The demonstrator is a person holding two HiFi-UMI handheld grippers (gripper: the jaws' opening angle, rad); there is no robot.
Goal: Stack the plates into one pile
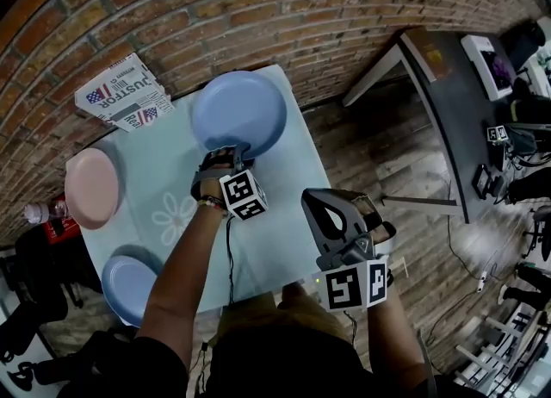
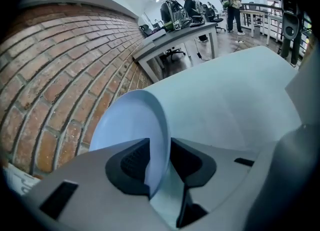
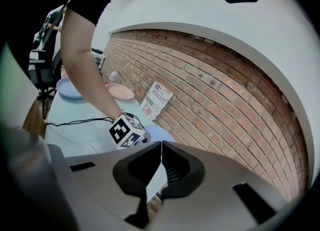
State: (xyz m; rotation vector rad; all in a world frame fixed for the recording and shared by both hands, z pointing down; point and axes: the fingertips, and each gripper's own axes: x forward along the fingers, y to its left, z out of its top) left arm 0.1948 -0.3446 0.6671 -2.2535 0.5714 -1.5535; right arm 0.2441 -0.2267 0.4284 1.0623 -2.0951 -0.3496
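A large blue plate [image 1: 238, 112] lies at the far side of the pale blue table [image 1: 280, 215]. My left gripper [image 1: 231, 153] is at its near rim. In the left gripper view the plate [image 2: 127, 125] has its rim running between the jaws of the left gripper [image 2: 162, 167], which stand open astride it, and a gap shows beside the right pad. A pink plate [image 1: 90, 188] sits at the table's left edge and a smaller blue plate [image 1: 129, 289] at the near left corner. My right gripper [image 1: 312, 202] hovers by the table's right edge, shut and empty, its tips meeting [image 3: 161, 147].
A printed box [image 1: 125, 93] leans against the brick wall [image 1: 258, 9] behind the table. A bottle [image 1: 43, 211] stands off the table's left side. A dark desk [image 1: 465, 103] with equipment is to the right, across wooden floor. A cable [image 1: 229, 258] trails from the left gripper.
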